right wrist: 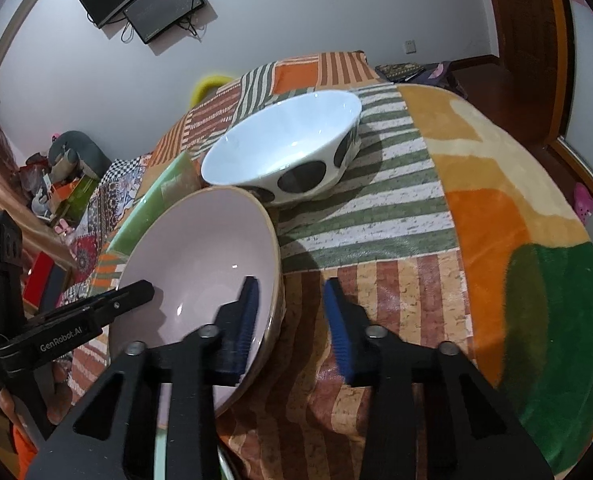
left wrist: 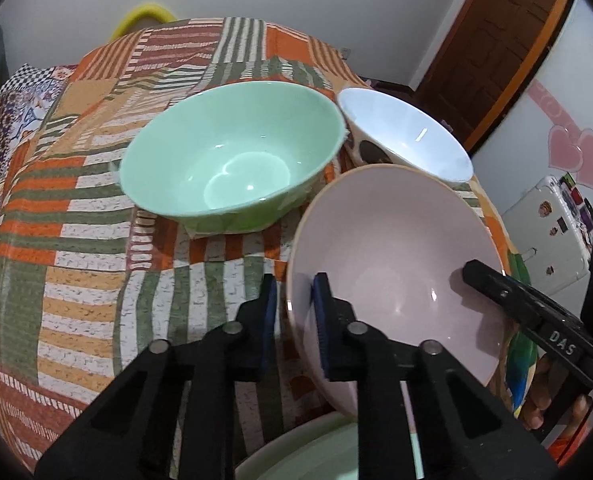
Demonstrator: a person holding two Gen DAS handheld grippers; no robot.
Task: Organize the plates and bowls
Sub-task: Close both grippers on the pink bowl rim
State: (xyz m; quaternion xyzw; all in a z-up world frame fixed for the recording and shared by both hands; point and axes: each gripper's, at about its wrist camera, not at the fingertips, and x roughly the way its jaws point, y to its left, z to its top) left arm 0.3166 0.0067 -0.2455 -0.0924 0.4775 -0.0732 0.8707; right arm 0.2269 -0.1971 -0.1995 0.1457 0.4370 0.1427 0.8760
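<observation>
Little is sorted so far: the green bowl (left wrist: 232, 156) and the spotted white bowl (right wrist: 284, 152) sit apart, mouths up, on the patchwork bedspread (left wrist: 76, 240). The pink bowl (left wrist: 392, 272) is tilted, its mouth facing up and towards both grippers. The left gripper (left wrist: 294, 320) has its fingers clamped on the near rim. The right gripper (right wrist: 292, 320) straddles the opposite rim, fingers apart.
</observation>
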